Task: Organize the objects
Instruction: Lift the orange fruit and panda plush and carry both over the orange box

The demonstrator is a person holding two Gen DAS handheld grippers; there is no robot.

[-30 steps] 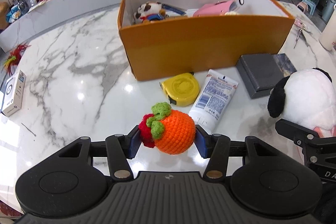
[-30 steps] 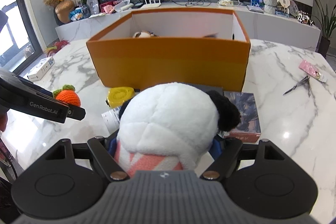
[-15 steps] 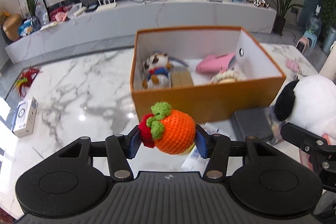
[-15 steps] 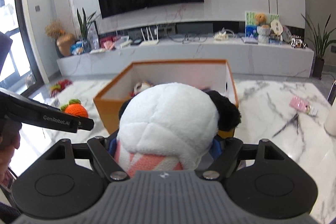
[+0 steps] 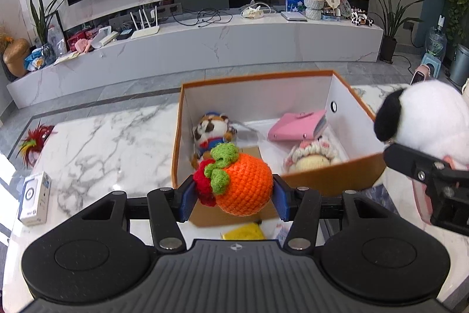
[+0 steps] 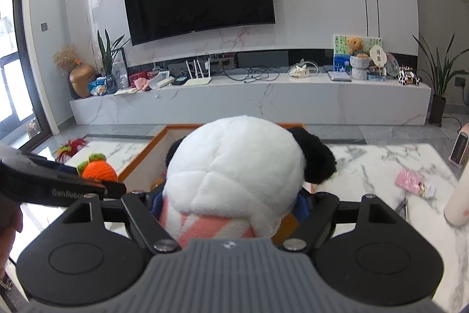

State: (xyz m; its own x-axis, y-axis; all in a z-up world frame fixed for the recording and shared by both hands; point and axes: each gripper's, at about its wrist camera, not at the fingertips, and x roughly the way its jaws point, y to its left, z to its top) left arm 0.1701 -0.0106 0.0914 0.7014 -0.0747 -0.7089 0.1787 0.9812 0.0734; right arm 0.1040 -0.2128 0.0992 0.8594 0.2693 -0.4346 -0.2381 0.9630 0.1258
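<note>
My left gripper (image 5: 234,192) is shut on an orange crocheted fruit (image 5: 243,184) with green leaves, held above the near wall of the orange box (image 5: 337,181). The box holds a small raccoon plush (image 5: 212,131), a pink wallet (image 5: 297,126) and a pale knitted doll (image 5: 312,156). My right gripper (image 6: 231,204) is shut on a white panda plush (image 6: 234,166) with black ears, held above the box's near right side; the panda also shows in the left wrist view (image 5: 425,119). The crocheted fruit shows at the left of the right wrist view (image 6: 98,170).
A yellow tape measure (image 5: 241,232) lies on the marble table (image 5: 102,143) below my left gripper. A white carton (image 5: 33,197) and a red feathery item (image 5: 35,138) lie at the left. Pink packets (image 6: 409,184), scissors and a pale bottle (image 6: 458,195) are at the right.
Both grippers have risen and moved forward over the box with their toys still held. The box interior now shows from above; the tube and dark book have dropped out of view.
</note>
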